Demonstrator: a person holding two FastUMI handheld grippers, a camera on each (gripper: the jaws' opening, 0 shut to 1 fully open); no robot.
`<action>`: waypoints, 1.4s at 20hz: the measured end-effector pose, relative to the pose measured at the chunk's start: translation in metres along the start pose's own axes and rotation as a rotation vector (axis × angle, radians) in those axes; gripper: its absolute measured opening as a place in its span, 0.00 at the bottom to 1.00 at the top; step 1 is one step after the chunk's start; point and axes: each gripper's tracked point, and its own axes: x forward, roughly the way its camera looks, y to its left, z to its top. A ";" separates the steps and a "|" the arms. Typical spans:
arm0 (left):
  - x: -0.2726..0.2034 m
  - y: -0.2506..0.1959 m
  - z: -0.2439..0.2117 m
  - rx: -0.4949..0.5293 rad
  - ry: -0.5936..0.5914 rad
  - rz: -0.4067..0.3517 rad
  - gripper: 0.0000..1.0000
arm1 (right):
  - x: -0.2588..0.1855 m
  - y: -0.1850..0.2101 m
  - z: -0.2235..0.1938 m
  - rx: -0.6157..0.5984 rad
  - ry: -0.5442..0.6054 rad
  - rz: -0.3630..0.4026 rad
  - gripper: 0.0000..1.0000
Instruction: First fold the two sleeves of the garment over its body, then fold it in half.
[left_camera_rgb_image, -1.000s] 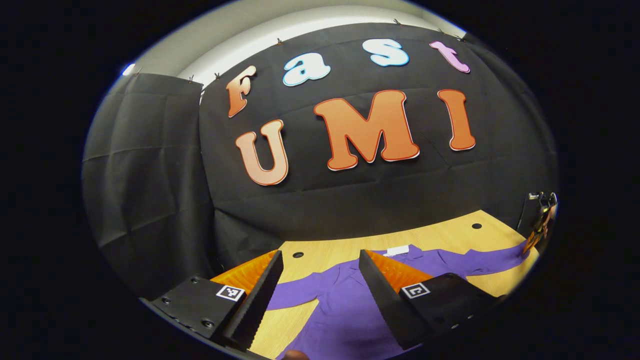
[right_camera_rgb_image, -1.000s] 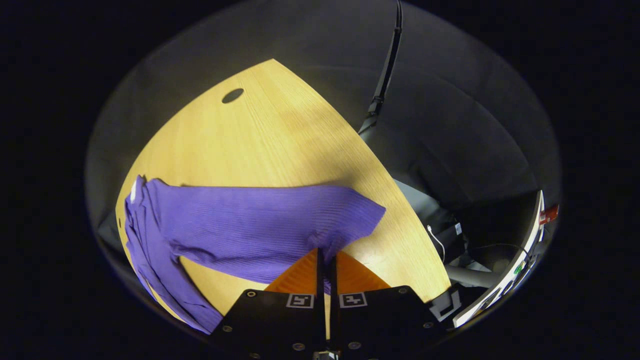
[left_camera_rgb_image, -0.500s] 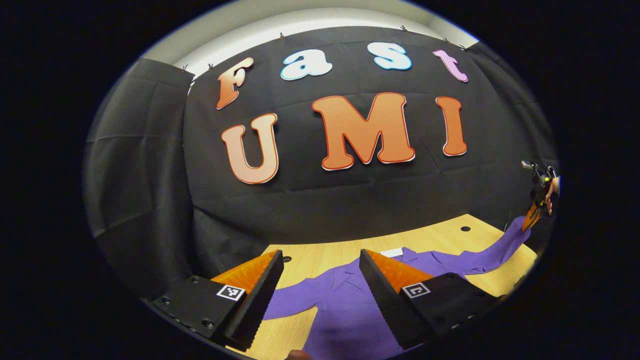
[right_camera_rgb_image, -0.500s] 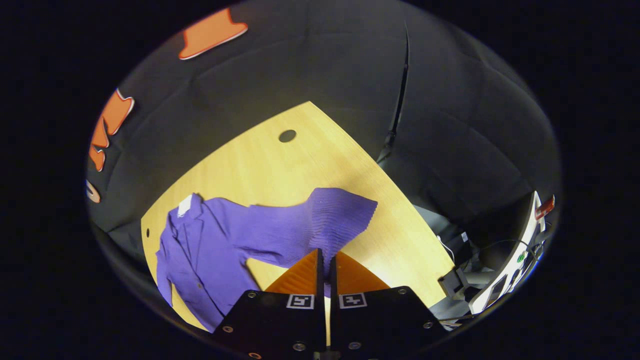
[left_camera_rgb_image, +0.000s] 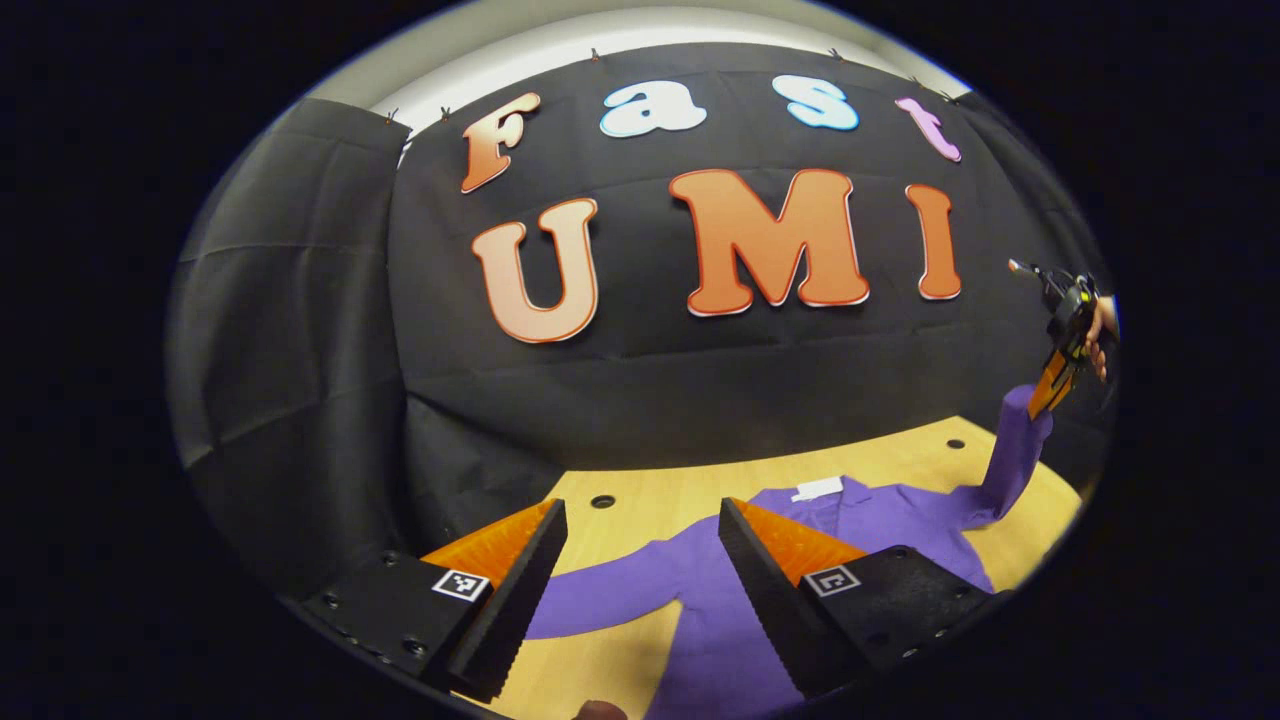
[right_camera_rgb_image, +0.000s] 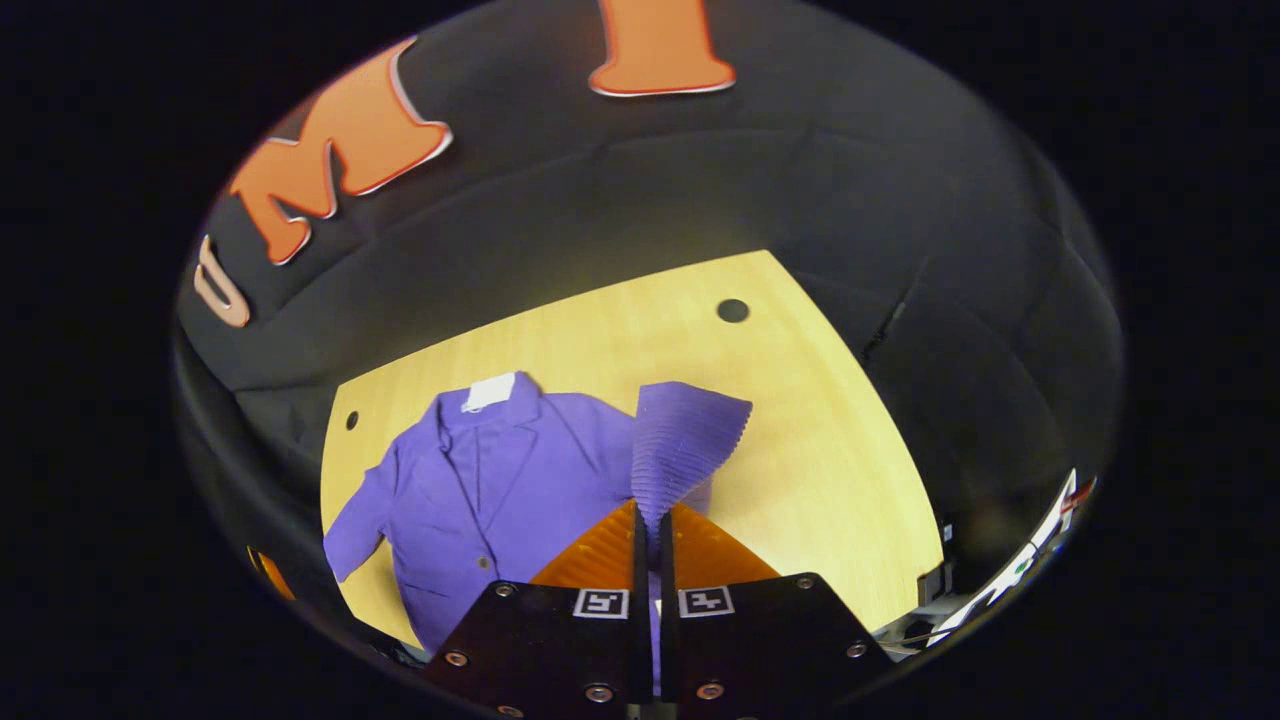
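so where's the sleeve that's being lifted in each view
Left gripper view: the lifted sleeve rises at the far right edge, its cuff pinched by the right hand-held gripper.
Right gripper view: the same sleeve stands in the lower middle, running up out of that hand-held gripper's shut fingers.
Shared landmark: the white tag at the garment's collar.

Recording booth: black cloth wall, wooden table.

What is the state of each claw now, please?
Left claw: open, holding nothing, above the purple garment.
Right claw: closed on the garment's sleeve, lifted off the table.
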 end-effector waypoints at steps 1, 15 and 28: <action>0.000 0.011 -0.003 0.001 0.005 0.016 0.98 | 0.002 0.015 0.003 -0.023 -0.003 0.019 0.04; -0.007 0.088 -0.032 -0.008 0.095 0.152 0.98 | 0.004 0.190 0.005 -0.200 0.032 0.292 0.04; 0.001 0.120 -0.062 -0.026 0.135 0.182 0.98 | -0.022 0.300 -0.012 -0.235 -0.018 0.514 0.30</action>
